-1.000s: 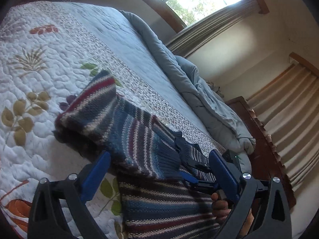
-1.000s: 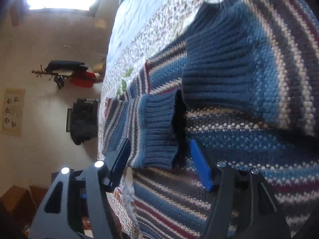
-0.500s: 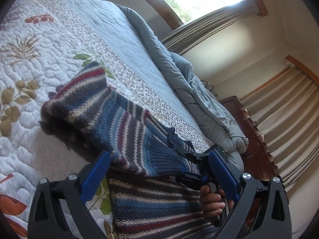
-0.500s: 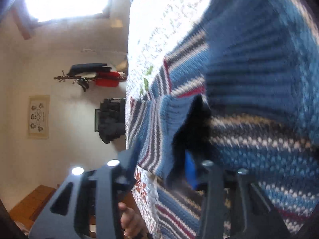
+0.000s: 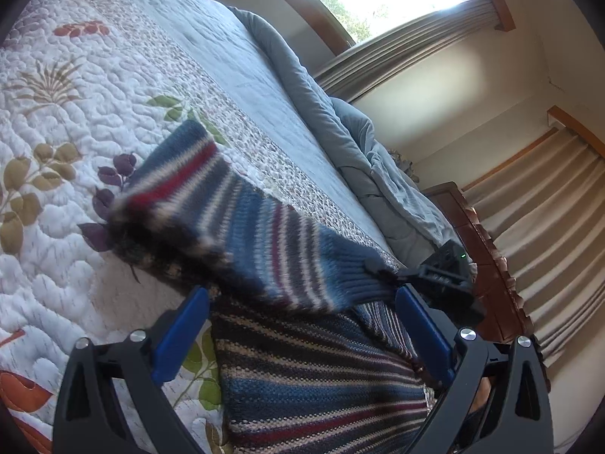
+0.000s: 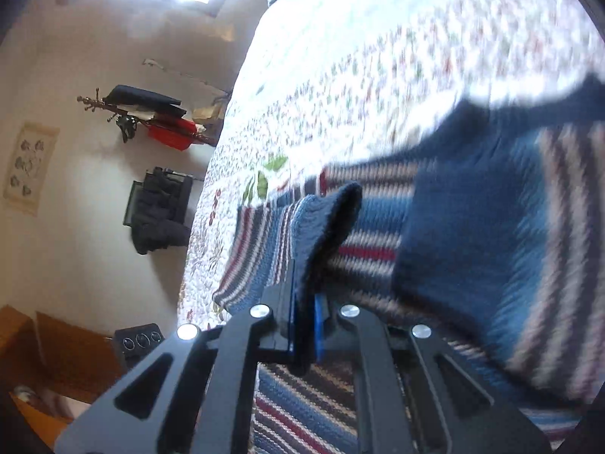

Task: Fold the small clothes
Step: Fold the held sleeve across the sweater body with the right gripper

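The striped sweater (image 5: 310, 370) lies on the quilted bed (image 5: 75, 113), and everything here is placed from it. Left of the sweater, bare floral quilt shows. The left tongs (image 5: 302, 336) hang just above the sweater's flat body with their blue pads spread wide, one pad over the quilt beside the sweater's left edge, the other over its right part, nothing between them pinched. Across the sweater's body runs its sleeve (image 5: 264, 242), lifted off the knit at the cuff end. At the sweater's right side the right tongs (image 6: 302, 325) are pressed together on the ribbed blue cuff (image 6: 325, 227), pinching it. Beyond the sweater, a grey comforter (image 5: 359, 159) lies bunched along the bed's far edge
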Demonstrator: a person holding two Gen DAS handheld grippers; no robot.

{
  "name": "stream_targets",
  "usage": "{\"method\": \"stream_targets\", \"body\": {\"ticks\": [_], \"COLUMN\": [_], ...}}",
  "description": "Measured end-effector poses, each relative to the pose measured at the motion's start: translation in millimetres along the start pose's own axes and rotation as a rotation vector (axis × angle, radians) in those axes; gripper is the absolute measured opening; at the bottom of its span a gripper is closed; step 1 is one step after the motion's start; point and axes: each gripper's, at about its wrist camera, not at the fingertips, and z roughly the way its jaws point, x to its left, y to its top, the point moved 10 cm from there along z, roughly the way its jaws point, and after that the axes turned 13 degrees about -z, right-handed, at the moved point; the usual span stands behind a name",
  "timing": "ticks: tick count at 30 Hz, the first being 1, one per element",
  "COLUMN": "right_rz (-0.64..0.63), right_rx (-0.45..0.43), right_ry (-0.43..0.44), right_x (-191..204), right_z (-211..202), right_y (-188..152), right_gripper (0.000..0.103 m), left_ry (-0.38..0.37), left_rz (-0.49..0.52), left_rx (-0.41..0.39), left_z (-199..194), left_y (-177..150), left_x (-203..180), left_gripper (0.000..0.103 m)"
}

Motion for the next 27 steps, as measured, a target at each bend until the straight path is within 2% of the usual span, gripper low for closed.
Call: {"method": "stream_targets", "body": {"ticks": [4,9,14,21,27], "right_rz": [-0.018,0.047,0.102,0.112,0.144], "right_rx": [-0.042,-0.058,-0.071,-0.071,-0.076], "right_ry": [-0.068,-0.150,-0.165,-0.163,-0.150], "right_x": [-20,-81,-112,-120,-137], "right_z": [-54,-108,-123,-124,-127], "right_y": [12,-7,-31,-41,-45], "right_gripper": [0.006,0.006,0.006,0.006,0.006], "left_ry": [0.007,0.013,0.001,-0.056,-0.067], "left_rz": [0.009,0.038,0.044,-0.044,-0.023], "left_rx": [0.016,0.041,0.041,0.033,0.057], "left_z": [5,13,12,5,9], "left_y": [-5,-14,-14,0,-6], "left_x": [0,-5,-8,0,-6], "left_gripper": [0.099,0.099,0.099,0.099,0.099]}}
